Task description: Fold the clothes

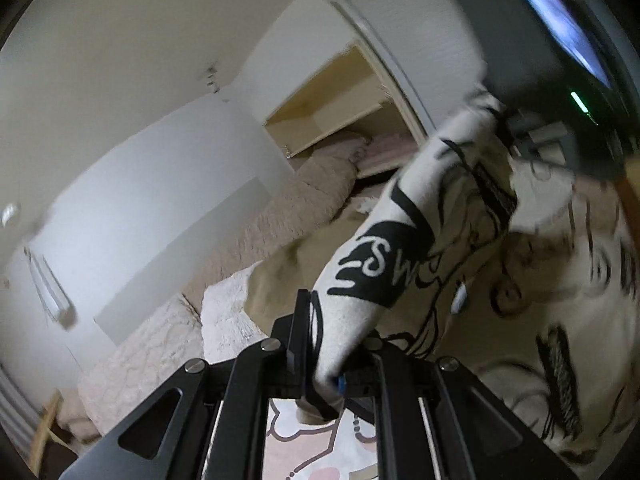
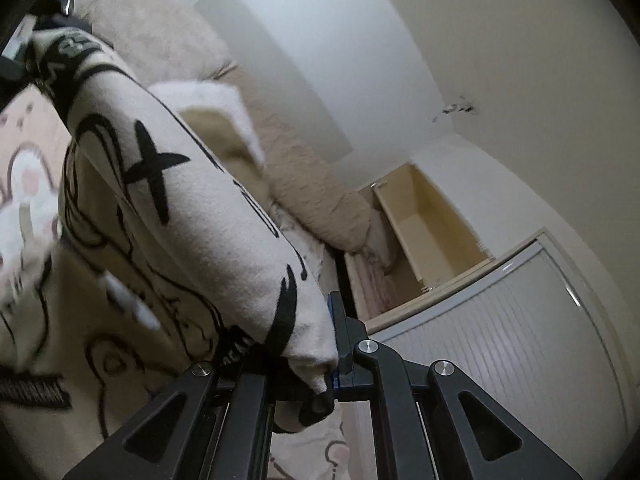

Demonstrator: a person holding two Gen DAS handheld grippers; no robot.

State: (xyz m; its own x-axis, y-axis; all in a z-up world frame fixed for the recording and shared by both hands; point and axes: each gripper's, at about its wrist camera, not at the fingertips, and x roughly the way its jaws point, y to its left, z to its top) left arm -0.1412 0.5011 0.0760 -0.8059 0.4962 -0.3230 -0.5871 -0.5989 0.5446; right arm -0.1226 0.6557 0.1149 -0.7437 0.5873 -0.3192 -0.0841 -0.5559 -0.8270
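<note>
with the left claw (image 1: 332,364) and the right claw (image 2: 316,364) each pinching an end of the white black-printed garment (image 1: 384,264) held aloft above the bed (image 1: 140,360), best to keep the top edge taut and level, lowering flat before folding.

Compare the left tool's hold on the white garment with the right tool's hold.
The left tool clamps a plain white edge of the white fleece garment with black graphic print, below a black lettered patch. The right tool clamps a bunched corner with a black stroke and dark trim. Both are shut on the same garment, stretched between them above the bed.
</note>
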